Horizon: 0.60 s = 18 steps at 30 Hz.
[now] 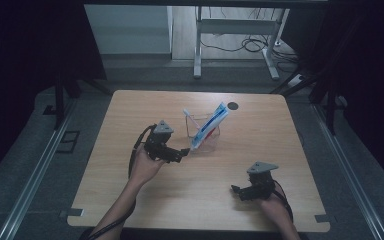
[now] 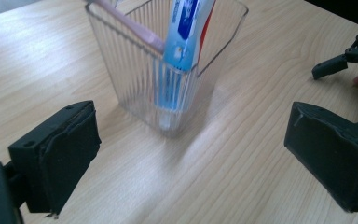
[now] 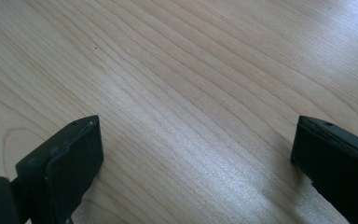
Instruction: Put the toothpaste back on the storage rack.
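A clear ribbed plastic cup point(image 1: 205, 134) point(image 2: 158, 79) stands upright near the middle of the wooden table point(image 1: 260, 150). A blue, white and red toothpaste tube point(image 1: 209, 126) point(image 2: 182, 32) leans in it, beside a pink-handled toothbrush point(image 1: 187, 116) point(image 2: 130, 23). My left gripper point(image 1: 182, 152) point(image 2: 191, 154) is open just left of the cup, its jaws pointing at it with nothing between them. My right gripper point(image 1: 236, 190) point(image 3: 196, 158) rests open over bare wood near the front right of the table; it shows far off in the left gripper view point(image 2: 340, 63).
A small dark round spot point(image 1: 233, 105) lies on the table near its far edge. Beyond the table stand a desk frame point(image 1: 235, 30) and floor cables point(image 1: 250, 46). Metal rails point(image 1: 35, 165) run along the floor on both sides.
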Tool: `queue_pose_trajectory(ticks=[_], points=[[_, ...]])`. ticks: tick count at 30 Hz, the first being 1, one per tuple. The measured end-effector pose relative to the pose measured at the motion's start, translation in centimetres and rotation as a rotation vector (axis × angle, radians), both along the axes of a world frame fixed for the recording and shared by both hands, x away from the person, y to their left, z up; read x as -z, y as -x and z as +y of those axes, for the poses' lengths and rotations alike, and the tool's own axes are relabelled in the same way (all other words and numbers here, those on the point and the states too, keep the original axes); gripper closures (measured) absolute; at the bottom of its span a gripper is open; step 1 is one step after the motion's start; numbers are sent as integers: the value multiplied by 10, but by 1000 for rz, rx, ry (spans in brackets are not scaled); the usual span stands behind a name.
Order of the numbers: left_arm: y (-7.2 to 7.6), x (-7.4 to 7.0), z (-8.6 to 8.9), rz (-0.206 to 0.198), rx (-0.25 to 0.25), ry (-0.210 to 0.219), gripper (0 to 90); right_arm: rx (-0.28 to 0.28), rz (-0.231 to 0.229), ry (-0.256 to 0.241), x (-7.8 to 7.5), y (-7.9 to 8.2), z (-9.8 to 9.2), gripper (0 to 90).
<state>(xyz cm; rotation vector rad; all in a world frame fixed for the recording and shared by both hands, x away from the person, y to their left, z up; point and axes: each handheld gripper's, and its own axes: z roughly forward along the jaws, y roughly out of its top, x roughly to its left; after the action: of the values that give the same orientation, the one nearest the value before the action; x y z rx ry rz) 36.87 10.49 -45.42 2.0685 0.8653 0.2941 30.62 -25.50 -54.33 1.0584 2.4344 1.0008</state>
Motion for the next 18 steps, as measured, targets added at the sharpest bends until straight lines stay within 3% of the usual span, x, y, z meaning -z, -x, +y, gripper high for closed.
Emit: queue_pose_trajectory(ticks=[18], points=[[28, 22, 24, -18, -21, -17, 35, 2, 1, -3, 0, 0, 0, 18]])
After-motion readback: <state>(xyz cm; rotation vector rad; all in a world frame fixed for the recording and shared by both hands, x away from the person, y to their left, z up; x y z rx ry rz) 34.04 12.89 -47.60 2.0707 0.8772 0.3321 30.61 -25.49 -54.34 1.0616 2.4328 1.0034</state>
